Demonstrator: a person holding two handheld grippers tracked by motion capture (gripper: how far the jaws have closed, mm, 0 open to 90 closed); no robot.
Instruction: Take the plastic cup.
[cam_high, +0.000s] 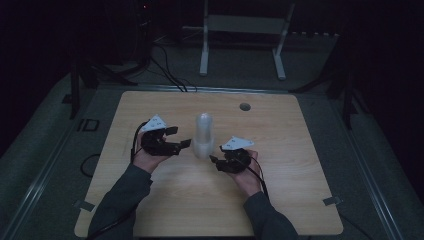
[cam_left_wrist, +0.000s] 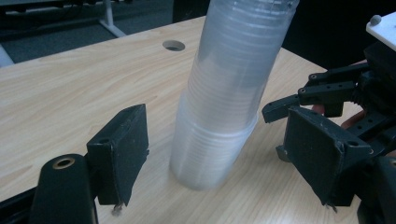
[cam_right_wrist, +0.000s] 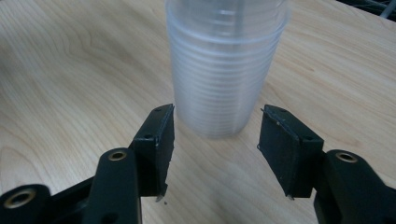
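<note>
On the table (cam_high: 165, 200), the cup stack (cam_high: 204, 135) stands upright.

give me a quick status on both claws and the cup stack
Left claw open beside cup stack. Right claw open, just short of it. Stack upright on table, nothing in the way.

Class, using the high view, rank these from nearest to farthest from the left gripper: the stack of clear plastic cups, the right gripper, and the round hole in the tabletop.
Measured from the left gripper:
1. Stack of clear plastic cups, just beside its jaw tips, mid-table.
2. Right gripper, beyond the stack, on the near side.
3. Round hole, toward the far edge of the table.
</note>
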